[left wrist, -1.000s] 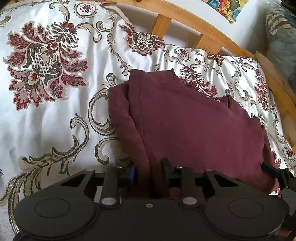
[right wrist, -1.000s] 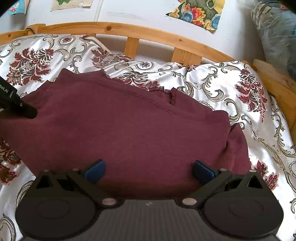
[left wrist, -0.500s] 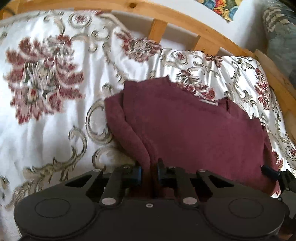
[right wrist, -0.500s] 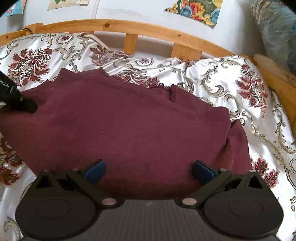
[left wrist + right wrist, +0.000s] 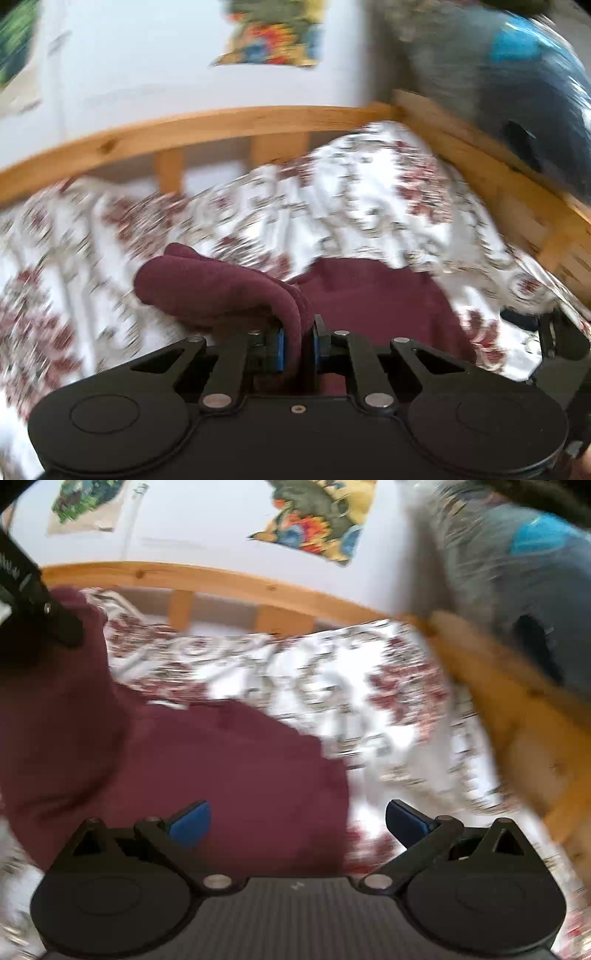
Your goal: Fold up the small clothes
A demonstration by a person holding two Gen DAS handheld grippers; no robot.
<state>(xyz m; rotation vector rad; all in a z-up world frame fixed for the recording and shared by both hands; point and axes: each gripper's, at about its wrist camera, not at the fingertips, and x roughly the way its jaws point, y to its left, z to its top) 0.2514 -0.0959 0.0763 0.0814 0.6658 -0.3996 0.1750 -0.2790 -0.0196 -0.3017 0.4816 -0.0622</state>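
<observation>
A maroon garment (image 5: 369,295) lies on the floral bedspread (image 5: 332,206). My left gripper (image 5: 297,347) is shut on the garment's left edge and holds a bunched fold of it raised above the bed. In the right wrist view the garment (image 5: 221,760) fills the lower left, and its lifted part rises at the left by the left gripper's black body (image 5: 33,602). My right gripper (image 5: 297,821) is open, with its blue pads over the garment's right edge and nothing between them. Both views are motion-blurred.
A curved wooden bed rail (image 5: 221,122) runs along the back and down the right side (image 5: 517,716). A blue-grey bundle (image 5: 517,572) sits beyond the rail at the right. A white wall with colourful pictures (image 5: 314,520) is behind.
My left gripper has lifted the garment's left edge and swung it up and to the right. Both cameras now tilt up toward the wall. My right gripper stays open.
</observation>
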